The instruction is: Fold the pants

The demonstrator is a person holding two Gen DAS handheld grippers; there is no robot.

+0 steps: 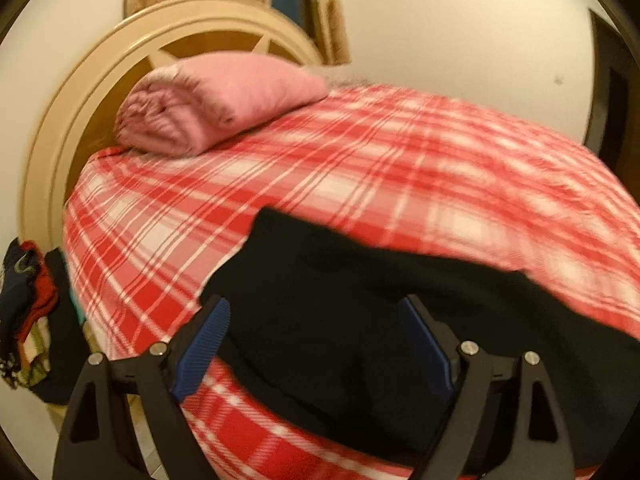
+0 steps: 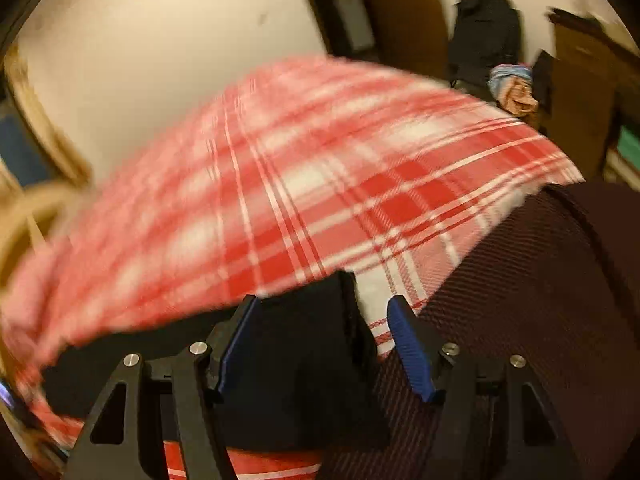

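Black pants (image 1: 360,300) lie folded on the red and white plaid bedspread (image 1: 360,160), near its front edge. My left gripper (image 1: 314,308) hovers over them, jaws wide apart, blue pads (image 1: 204,344) clear of the cloth on both sides. In the right wrist view an end of the pants (image 2: 296,352) sits between the fingers of my right gripper (image 2: 323,304). It lies against the left pad (image 2: 236,344), while the right pad (image 2: 412,352) stands off it with plaid showing in the gap. The view is motion-blurred.
A rolled pink blanket (image 1: 216,108) rests at the head of the bed against a cream headboard (image 1: 80,120). Clothes (image 1: 28,300) are heaped beside the bed's left edge. A dark maroon ribbed surface (image 2: 520,280) borders the bedspread (image 2: 280,184) on the right; a black bag (image 2: 484,36) stands beyond.
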